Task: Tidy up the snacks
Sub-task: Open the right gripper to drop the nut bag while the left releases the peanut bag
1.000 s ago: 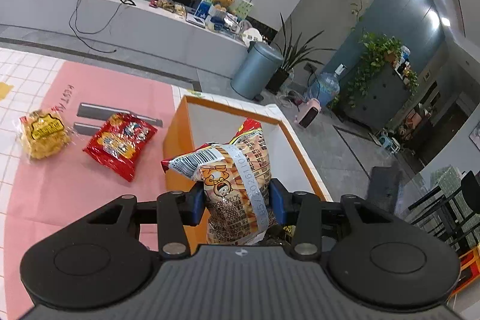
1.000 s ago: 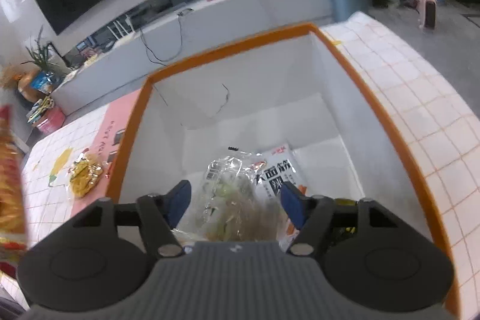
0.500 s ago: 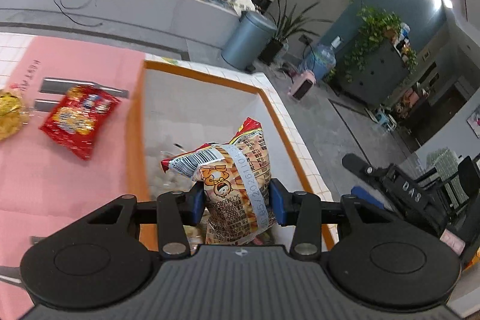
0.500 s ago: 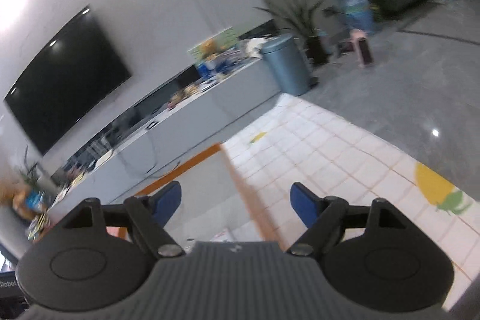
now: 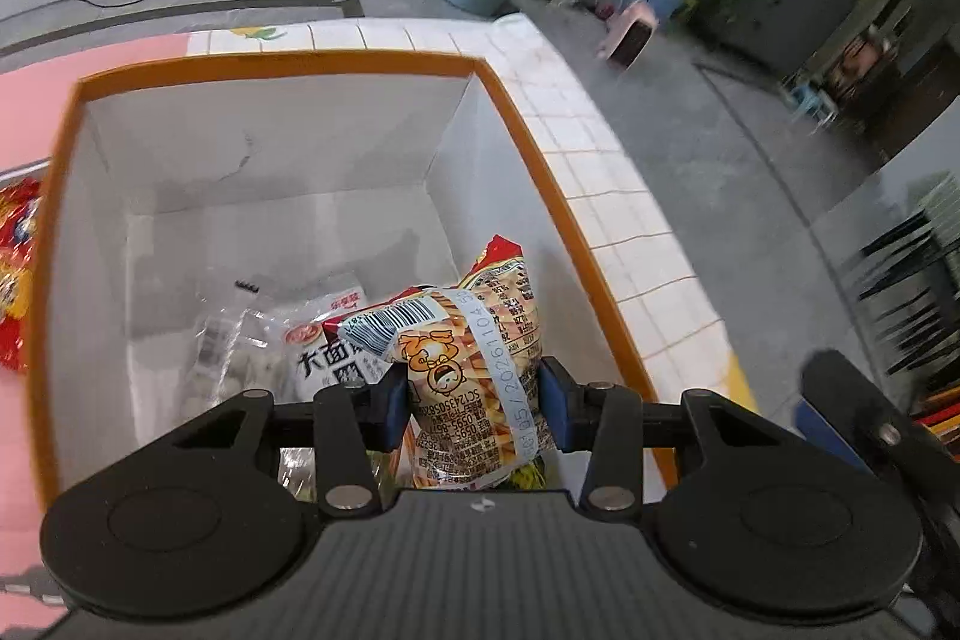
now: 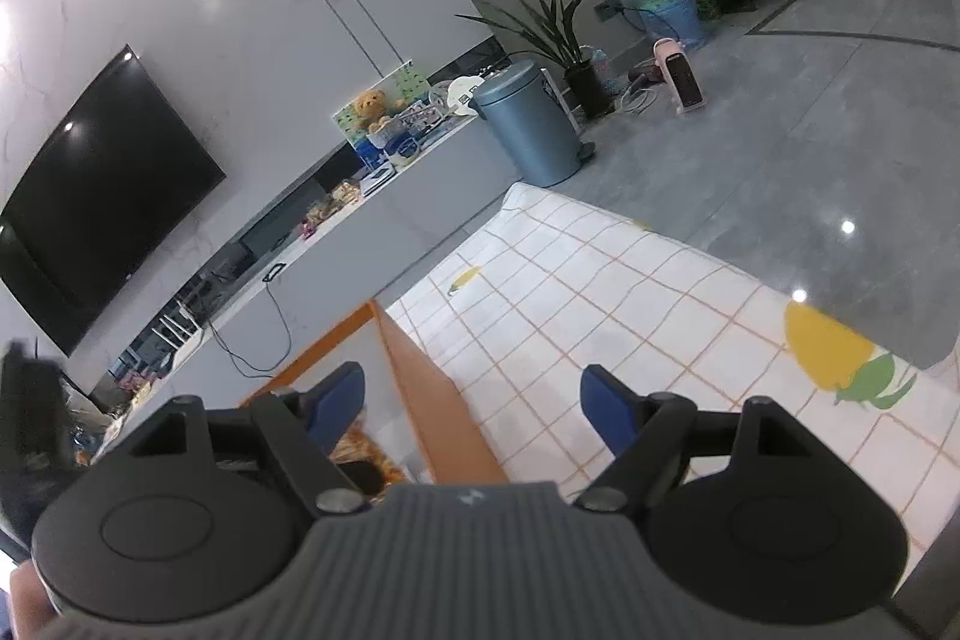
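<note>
My left gripper [image 5: 474,403] is shut on an orange snack bag [image 5: 480,358] with a barcode, held upright over the open white box with an orange rim [image 5: 522,142]. Inside the box lie a clear packet [image 5: 231,352] and a white packet with black characters [image 5: 327,349]. A red snack bag [image 5: 15,274] lies on the pink mat at the left edge. My right gripper [image 6: 474,403] is open with nothing between its blue pads, raised above the box's orange corner [image 6: 420,376] and the tiled tablecloth [image 6: 600,292].
The table's edge curves away to the right of the box, with grey floor beyond. A blue-grey bin [image 6: 528,124], potted plant [image 6: 570,40], water bottle [image 6: 663,1] and a long low cabinet [image 6: 372,214] stand on the floor. The other gripper's dark body [image 5: 864,418] shows at right.
My left gripper carried the orange bag from beside the box to above its inside. My right gripper let go of the clear packet, opened wider, and lifted and swung away to the right.
</note>
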Motion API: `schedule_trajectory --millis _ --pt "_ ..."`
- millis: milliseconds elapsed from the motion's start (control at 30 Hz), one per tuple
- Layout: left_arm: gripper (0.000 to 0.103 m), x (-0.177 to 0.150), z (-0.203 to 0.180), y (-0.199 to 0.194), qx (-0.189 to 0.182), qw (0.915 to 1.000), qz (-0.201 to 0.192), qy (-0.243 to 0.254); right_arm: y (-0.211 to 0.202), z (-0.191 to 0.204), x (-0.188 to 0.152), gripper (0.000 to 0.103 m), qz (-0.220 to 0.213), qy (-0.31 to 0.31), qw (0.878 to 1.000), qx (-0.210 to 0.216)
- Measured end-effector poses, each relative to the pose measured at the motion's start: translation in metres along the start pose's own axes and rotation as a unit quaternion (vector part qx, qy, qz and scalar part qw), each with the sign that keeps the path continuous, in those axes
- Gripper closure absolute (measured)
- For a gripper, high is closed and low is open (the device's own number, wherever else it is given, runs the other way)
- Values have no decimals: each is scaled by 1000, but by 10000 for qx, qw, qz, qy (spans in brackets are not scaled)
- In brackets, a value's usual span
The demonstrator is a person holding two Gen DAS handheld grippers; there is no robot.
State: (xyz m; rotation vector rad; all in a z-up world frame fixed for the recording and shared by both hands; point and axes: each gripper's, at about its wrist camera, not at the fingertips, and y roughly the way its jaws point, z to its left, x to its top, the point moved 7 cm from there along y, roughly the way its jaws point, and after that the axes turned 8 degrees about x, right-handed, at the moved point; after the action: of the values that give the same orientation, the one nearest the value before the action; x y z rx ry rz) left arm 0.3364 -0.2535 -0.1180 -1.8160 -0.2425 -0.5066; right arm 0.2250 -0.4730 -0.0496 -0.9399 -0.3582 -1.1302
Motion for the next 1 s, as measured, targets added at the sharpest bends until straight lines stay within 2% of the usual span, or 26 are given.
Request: schedule_trajectory --millis 133,200,267,333,367,400,500,733,833,900,1000 --pt "54 0 -5 17 236 9996 122 -32 2 -14 1 25 41 45 9996 -292" --pt "54 3 -6 21 436 9990 90 -16 1 -18 2 25 -7 75 9994 -328" --pt "53 3 -4 24 471 9988 86 -101 -1 -19 4 25 -74 30 9993 -363" --pt "37 4 0 26 394 9989 154 -193 -3 -17 5 25 -111 -90 9988 -458" --pt "21 5 0 26 343 9990 196 -194 -2 -18 5 25 -106 -108 9988 -472" --pt "15 3 1 24 314 9991 221 -178 -1 -19 4 25 -91 -64 9990 -426" --pt "15 -1 3 19 436 9989 176 -45 0 -20 4 25 -76 240 9996 -148" --pt "15 -7 2 5 641 9978 140 -27 5 -16 1 25 2 0 9992 -388" --pt "15 -10 3 -8 797 9967 -10 171 8 -18 -3 25 122 32 9988 -469" --pt "15 -11 7 -19 964 9953 -42 110 9 -18 -4 25 149 10 9985 -521" --pt "15 -14 13 -34 983 9951 -101 4 7 -13 -4 25 107 -53 9985 -530"
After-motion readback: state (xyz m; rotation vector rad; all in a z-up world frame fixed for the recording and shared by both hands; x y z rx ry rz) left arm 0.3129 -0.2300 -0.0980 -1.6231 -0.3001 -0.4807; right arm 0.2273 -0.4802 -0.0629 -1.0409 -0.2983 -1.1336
